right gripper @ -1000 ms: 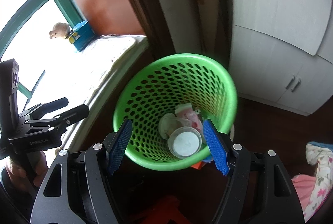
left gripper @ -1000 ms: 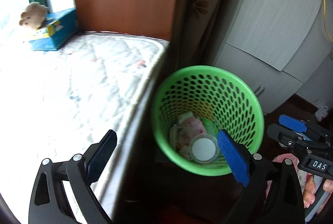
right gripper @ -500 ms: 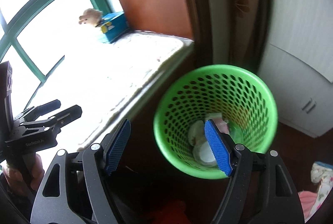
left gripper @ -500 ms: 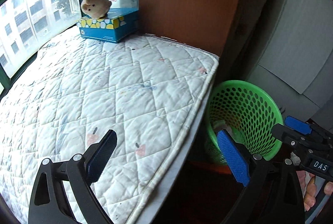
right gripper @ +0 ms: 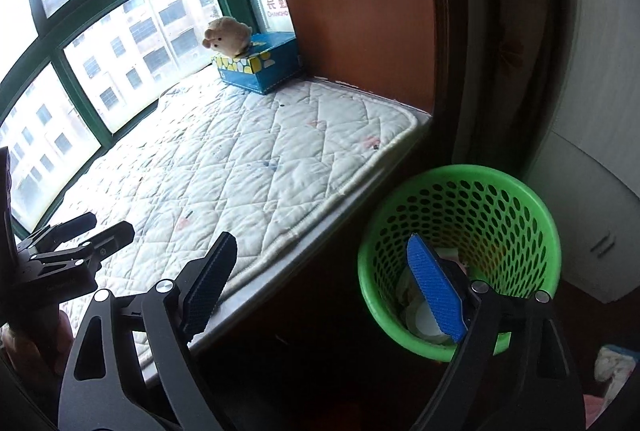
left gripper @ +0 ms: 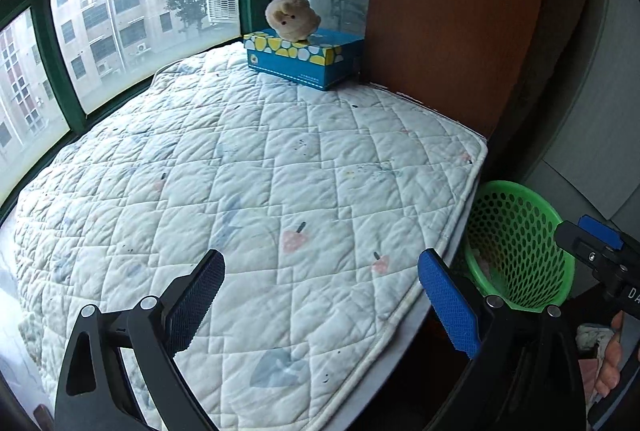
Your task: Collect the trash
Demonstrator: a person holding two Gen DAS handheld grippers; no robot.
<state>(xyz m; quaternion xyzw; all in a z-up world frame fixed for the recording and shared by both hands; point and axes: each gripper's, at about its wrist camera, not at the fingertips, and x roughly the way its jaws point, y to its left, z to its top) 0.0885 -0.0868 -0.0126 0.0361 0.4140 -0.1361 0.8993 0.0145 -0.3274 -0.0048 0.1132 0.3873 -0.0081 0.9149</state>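
- At the near right, beside the bed's corner, the green basket (right gripper: 460,255) stood on the dark floor; it already held white and pink scraps and a round white lid-like piece (right gripper: 424,319), so part of the collecting looked done.
- On the quilted mattress (left gripper: 248,199), filling the left and centre of both views, no loose trash could be seen; the surface you faced was bare apart from its printed pattern.
- At the far edge by the window, a blue tissue box (left gripper: 304,57) lay with a small plush toy (left gripper: 292,17) on top; neither looked like trash, as far as could be judged.
- Your left gripper (left gripper: 320,299) was poised above the near part of the mattress with its jaws wide apart and nothing between them.
- Your right gripper (right gripper: 324,275) straddled the gap between mattress edge and basket; its jaws had just been opening, and they stood wide with nothing in them.
- At the far right near the floor, a patterned cloth (right gripper: 612,371) showed only in part; whether it counted as trash could not be told.
- What remained, by this evidence, was to search for further pieces, since both your grippers were empty.
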